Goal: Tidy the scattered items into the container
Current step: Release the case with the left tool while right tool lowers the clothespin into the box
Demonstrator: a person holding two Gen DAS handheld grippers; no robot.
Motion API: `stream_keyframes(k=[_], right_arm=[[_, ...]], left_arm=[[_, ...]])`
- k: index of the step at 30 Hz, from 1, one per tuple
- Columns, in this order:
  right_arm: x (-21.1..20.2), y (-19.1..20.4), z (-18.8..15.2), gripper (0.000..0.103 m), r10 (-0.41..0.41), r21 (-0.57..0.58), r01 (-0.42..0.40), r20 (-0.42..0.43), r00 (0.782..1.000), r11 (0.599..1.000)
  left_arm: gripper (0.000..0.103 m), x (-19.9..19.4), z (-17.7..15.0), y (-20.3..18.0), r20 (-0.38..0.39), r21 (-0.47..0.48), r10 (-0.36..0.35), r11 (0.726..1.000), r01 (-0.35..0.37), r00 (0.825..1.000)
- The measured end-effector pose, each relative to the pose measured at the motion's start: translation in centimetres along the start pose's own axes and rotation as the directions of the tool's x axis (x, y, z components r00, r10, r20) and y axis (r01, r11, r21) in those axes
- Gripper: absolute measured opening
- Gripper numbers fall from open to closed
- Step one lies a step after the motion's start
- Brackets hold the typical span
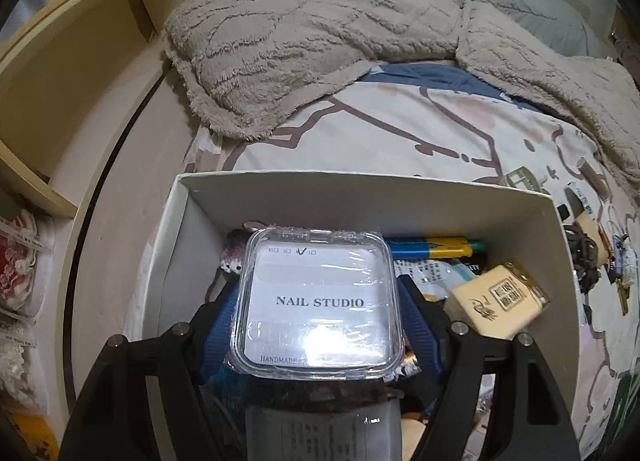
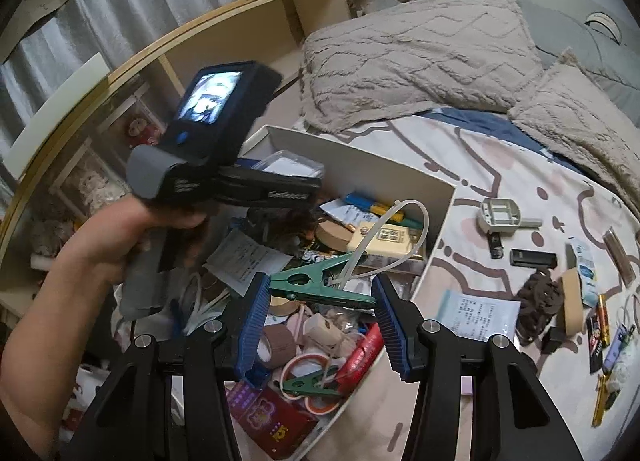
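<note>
Left wrist view: left hand-held gripper [image 1: 320, 325] clamps a clear nail box [image 1: 316, 301] above the crowded container [image 1: 372, 197]; right hand-held gripper [image 2: 320, 301] pinches a green clip [image 2: 316, 287], which may snag the clutter when dropped.

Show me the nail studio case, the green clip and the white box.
nail studio case [image 1: 316, 301], left wrist view, on its printed label.
green clip [image 2: 316, 285], right wrist view, on its body.
white box [image 1: 360, 197], left wrist view, on its far wall.
</note>
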State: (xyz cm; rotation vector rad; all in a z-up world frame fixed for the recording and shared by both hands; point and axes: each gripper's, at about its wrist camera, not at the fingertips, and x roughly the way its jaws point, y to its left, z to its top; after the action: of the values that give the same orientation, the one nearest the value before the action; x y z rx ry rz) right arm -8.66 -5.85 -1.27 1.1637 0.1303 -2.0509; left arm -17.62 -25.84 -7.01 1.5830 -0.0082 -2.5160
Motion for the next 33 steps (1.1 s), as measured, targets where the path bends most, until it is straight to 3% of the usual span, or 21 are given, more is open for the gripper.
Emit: stream_keyframes(k=[9, 10, 12, 13, 22, 33], right_arm=[[1.5, 0.1, 0.7, 0.053, 0.068, 0.019, -0.068, 0.007, 0.998, 0.997], [1.7, 0.1, 0.8, 0.053, 0.070, 0.019, -0.070, 0.005, 0.998, 0.997], [2.4, 0.0, 0.9, 0.053, 0.068, 0.020, -0.068, -0.002, 0.998, 0.998], [2.7, 0.0, 0.9, 0.053, 0.066, 0.023, -0.066, -0.007, 0.998, 0.998], [5.6, -0.7, 1.3, 0.053, 0.051, 0.051, -0.049, -0.041, 0.998, 0.998], [8.6, -0.5, 2.4, 0.053, 0.033, 0.091, -0.026, -0.076, 0.997, 0.995]], left_arm=[[0.075, 1.8, 0.5, 1.3, 0.012, -0.047, 0.056, 0.997, -0.056, 0.998], [0.077, 1.8, 0.5, 1.2, 0.016, -0.043, 0.056, 0.998, -0.055, 0.998], [0.093, 1.6, 0.4, 1.2, 0.026, -0.046, 0.035, 0.998, -0.034, 0.999], [0.094, 1.3, 0.4, 1.3, 0.034, -0.053, 0.023, 0.998, -0.021, 0.999], [0.094, -2.1, -1.3, 1.5, 0.109, -0.057, -0.020, 0.998, 0.027, 0.994], [0.094, -6.6, -6.5, 4.3, 0.216, -0.144, 0.013, 0.989, 0.019, 0.976]])
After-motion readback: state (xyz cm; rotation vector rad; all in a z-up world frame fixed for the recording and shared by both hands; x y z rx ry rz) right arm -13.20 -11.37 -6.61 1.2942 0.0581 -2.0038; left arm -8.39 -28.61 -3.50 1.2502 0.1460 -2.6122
